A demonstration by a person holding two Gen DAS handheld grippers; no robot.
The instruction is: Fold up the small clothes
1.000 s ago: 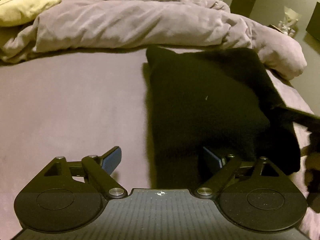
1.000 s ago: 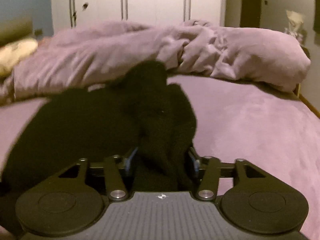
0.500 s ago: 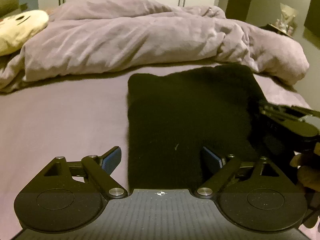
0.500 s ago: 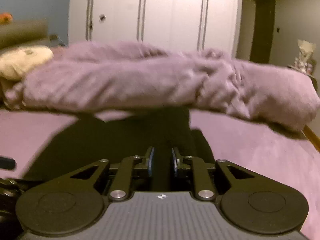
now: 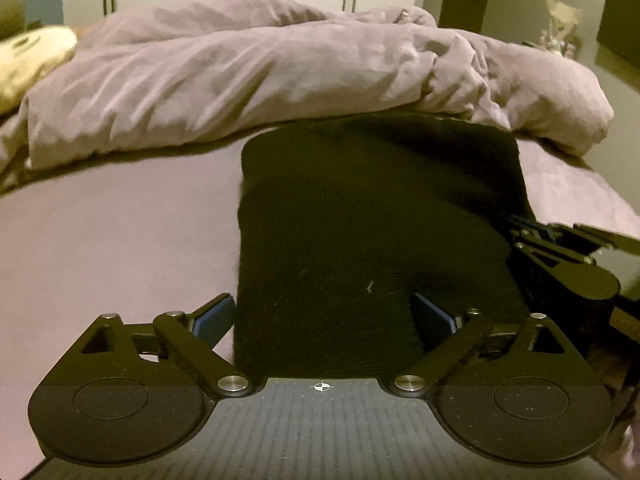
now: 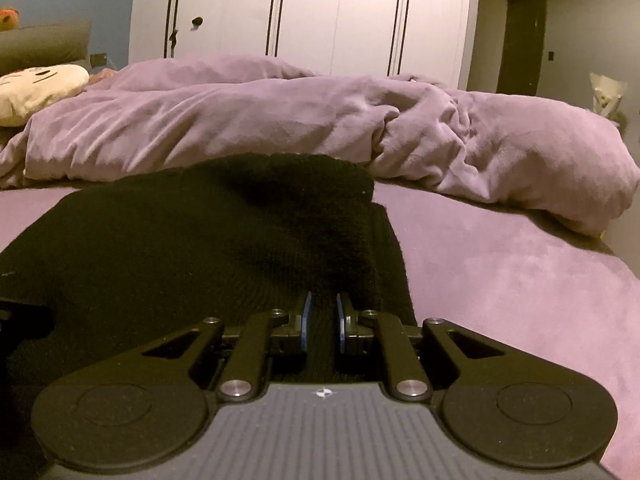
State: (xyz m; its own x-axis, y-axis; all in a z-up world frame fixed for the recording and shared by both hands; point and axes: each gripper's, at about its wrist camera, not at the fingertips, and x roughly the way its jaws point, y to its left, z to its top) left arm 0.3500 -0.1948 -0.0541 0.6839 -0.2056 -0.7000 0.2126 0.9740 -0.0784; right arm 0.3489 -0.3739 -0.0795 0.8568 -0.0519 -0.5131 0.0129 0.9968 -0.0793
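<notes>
Black garment [image 5: 372, 216] between opening left tongs [image 5: 324, 316] — pinched in right tongs [image 6: 322, 320]

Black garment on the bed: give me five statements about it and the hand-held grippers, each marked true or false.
1. The black garment lies on the purple bed sheet. True.
2. The right hand-held gripper is shut on the garment. True.
3. The left hand-held gripper is clamped shut. False: its jaws stand wide and are opening.
4. The duvet covers the garment. False: it is bunched up behind it.
5. The wardrobe doors are open. False: they are closed.
</notes>
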